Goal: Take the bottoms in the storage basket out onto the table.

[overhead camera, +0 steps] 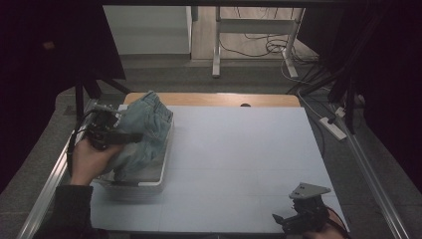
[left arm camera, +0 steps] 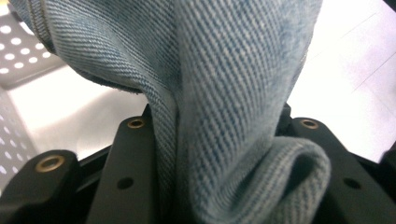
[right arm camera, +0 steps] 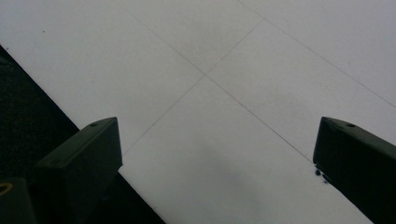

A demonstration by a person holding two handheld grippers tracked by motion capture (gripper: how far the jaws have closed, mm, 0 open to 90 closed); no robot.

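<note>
Left tongs (overhead camera: 130, 138) clamped on jeans (overhead camera: 142, 132) over basket (overhead camera: 149, 185), right tongs (overhead camera: 281, 220) apart.

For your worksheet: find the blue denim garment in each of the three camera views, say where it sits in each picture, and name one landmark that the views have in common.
High view: the denim garment is at left, bunched over the white basket, by the left gripper.
Left gripper view: it fills the centre, clamped between the black jaws.
Right gripper view: not in it.
Shared landmark: the pale table mat.
</note>
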